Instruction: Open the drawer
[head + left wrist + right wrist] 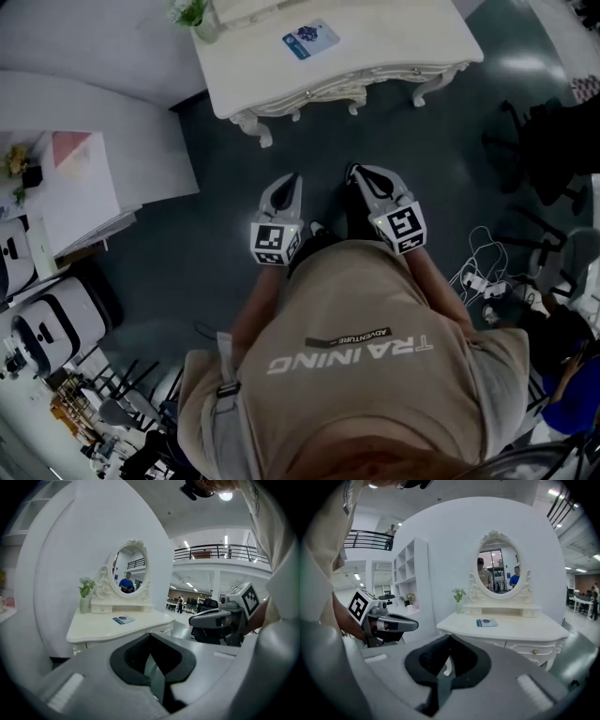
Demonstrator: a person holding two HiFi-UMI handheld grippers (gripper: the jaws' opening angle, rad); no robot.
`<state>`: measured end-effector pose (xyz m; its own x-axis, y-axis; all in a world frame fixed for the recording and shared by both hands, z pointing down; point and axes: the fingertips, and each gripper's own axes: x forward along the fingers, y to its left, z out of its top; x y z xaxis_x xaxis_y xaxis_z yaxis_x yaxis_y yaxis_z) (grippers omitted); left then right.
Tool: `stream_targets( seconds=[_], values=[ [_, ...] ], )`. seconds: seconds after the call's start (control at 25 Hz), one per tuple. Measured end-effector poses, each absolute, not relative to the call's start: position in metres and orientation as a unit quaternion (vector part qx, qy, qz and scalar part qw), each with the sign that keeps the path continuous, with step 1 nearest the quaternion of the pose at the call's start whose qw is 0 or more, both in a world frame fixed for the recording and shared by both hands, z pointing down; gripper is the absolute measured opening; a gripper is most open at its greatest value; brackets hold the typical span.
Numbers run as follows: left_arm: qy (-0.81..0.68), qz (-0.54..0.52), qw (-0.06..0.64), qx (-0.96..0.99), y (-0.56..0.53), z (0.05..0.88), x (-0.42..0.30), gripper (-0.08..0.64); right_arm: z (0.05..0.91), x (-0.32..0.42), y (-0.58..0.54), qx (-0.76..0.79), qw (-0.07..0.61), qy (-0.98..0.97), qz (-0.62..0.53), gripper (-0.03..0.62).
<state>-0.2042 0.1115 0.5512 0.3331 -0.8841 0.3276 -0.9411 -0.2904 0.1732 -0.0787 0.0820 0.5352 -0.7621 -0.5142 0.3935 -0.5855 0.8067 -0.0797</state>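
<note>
The drawer (534,650) sits closed in the front of the white dressing table (511,629), just under the tabletop's edge, with its small knob facing outward. On the dressing table's top lie a blue card (487,622) near the middle and a vase of greenery (459,605) at a back corner, beside the oval mirror (498,569). None of these blocks the drawer front. Both tools are well short of the dressing table, side by side and aimed at it, presumably because the approach comes first. The left gripper (296,178) and right gripper (355,172) each have their jaws pressed together on nothing. One will likely need to spread its jaws before taking the knob.
</note>
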Motion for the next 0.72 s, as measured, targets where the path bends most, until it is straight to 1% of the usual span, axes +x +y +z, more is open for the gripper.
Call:
stream_targets(
  seconds=[0.28,0.52,0.72],
  values=[
    [-0.59,0.127,0.185,0.775,0.024,0.557,-0.192,0.008,0.529,-0.076,-0.04,0.256,0.161,-0.95,0.075,0.003],
    [-0.621,0.123,0.2,0.748,-0.057,0.557,-0.173,0.008,0.553,-0.054,-0.117,0.22,0.174,-0.954,0.107,0.003],
    [-0.635,0.131,0.21,0.732,-0.096,0.566,-0.172,0.008,0.569,-0.051,-0.159,0.192,0.183,-0.958,0.107,0.003]
  ],
)
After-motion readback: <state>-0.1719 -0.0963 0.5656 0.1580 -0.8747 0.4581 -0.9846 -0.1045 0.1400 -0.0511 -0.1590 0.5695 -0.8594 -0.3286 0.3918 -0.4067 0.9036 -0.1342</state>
